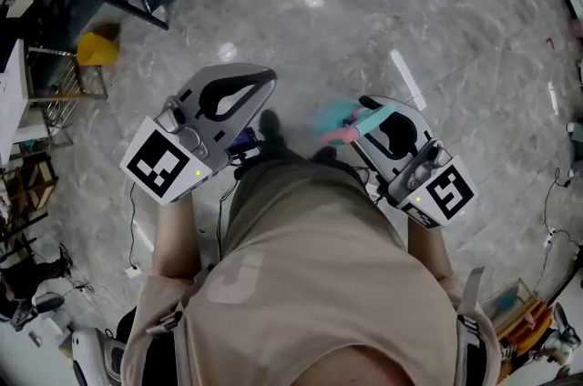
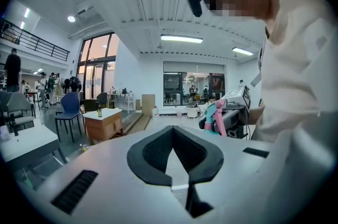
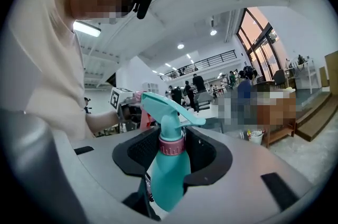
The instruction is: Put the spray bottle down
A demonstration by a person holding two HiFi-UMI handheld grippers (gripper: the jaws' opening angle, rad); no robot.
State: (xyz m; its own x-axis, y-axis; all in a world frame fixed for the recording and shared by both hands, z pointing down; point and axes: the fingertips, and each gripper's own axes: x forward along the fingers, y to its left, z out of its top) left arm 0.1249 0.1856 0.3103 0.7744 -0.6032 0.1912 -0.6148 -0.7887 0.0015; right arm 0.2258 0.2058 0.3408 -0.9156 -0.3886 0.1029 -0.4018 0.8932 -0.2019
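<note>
Closest in, the head view looks down over the person's beige shirt (image 1: pixel 310 275), with both tools held out level in front of the waist above a grey marbled floor (image 1: pixel 437 29). The right gripper (image 3: pixel 172 136) is clamped on the teal spray bottle (image 3: pixel 168 175); its own view shows the bottle upright between the black pads, which grip its shoulder just under the pink collar (image 3: pixel 171 146), while the nozzle head rises above the jaws. From the head view the bottle (image 1: pixel 335 122) is only a blurred teal and pink shape at the right gripper (image 1: pixel 364 111) tip, held in the air and clear of the floor. The left gripper (image 2: pixel 173 129) carries nothing: its tips meet, leaving a narrow teardrop gap behind them, which the head view confirms at the left gripper (image 1: pixel 270 79). Each gripper view catches the other tool: the left one sees the bottle (image 2: pixel 210 117) side-on with its pink trigger (image 2: pixel 218 117), and the right one sees a marker cube (image 3: pixel 119 98). Farther off, only the left gripper view shows a wooden table (image 2: pixel 103 123) and a blue chair (image 2: pixel 69 108), and only the head view shows a yellow object (image 1: pixel 96 47) on the floor
</note>
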